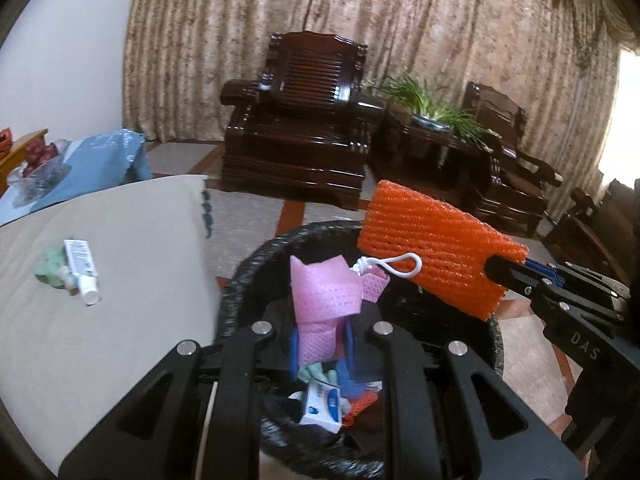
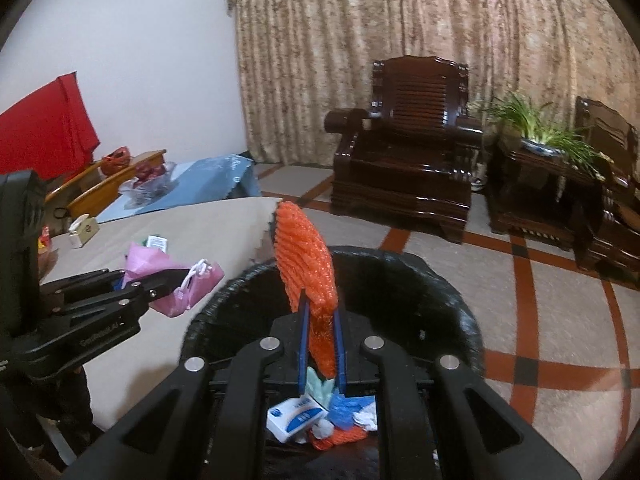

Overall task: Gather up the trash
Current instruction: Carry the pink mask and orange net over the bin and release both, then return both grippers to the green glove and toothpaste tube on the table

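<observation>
My left gripper (image 1: 322, 344) is shut on a pink foam net with a white cord (image 1: 324, 296) and holds it over the black trash bin (image 1: 240, 280). My right gripper (image 2: 322, 344) is shut on an orange foam net (image 2: 308, 264) and holds it above the same bin (image 2: 452, 300). In the left wrist view the orange net (image 1: 436, 256) and right gripper (image 1: 504, 276) come in from the right. In the right wrist view the left gripper (image 2: 168, 280) holds the pink net (image 2: 192, 284) beside the bin's left rim. The bin holds a white and blue box (image 2: 294, 418), gloves and other scraps.
A beige-covered table (image 1: 132, 280) stands left of the bin, with a white tube (image 1: 82, 268) and green scraps (image 1: 50, 268) on it. Dark wooden armchairs (image 1: 296, 128) and a potted plant (image 1: 436, 108) stand behind, in front of curtains. A blue-covered table (image 2: 212, 184) holds bagged fruit.
</observation>
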Action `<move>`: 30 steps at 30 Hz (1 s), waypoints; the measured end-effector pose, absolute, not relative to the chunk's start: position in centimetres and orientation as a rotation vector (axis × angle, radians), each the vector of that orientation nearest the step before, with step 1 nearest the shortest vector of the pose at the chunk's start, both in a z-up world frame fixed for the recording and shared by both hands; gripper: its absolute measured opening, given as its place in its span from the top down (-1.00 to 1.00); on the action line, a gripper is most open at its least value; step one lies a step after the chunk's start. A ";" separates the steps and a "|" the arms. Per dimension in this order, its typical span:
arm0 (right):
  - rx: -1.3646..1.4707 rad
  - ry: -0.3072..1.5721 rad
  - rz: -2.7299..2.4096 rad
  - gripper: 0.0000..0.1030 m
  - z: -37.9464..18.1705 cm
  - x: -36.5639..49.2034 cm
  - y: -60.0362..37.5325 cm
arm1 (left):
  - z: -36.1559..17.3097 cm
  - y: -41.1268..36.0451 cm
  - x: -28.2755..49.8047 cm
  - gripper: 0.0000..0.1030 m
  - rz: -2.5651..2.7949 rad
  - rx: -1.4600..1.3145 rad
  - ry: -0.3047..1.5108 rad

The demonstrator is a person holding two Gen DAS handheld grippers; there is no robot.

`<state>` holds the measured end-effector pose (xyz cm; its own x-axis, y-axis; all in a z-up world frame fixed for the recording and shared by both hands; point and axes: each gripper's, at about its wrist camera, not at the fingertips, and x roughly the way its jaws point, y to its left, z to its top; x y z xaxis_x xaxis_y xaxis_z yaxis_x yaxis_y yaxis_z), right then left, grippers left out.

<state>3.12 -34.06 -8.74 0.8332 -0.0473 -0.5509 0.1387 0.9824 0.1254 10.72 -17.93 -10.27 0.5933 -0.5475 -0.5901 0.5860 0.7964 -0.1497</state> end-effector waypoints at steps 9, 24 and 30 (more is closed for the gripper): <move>0.181 0.628 -0.162 0.80 -11.1 2.3 -36.3 | -12.9 -21.8 10.9 0.70 -0.713 0.089 0.704; 0.204 0.703 -0.216 0.35 -14.4 2.4 -38.2 | -15.0 -23.2 11.6 -0.15 -0.769 0.070 0.762; 0.198 0.680 -0.243 -0.63 -13.8 2.0 -38.1 | -13.9 -21.6 11.7 -0.64 -0.770 0.023 0.740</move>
<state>1.98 -38.05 -13.78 0.7509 -0.1569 -0.6415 0.2854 0.9531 0.1010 11.73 -21.61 -13.91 0.4823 -0.6238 -0.6150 0.6396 0.7305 -0.2395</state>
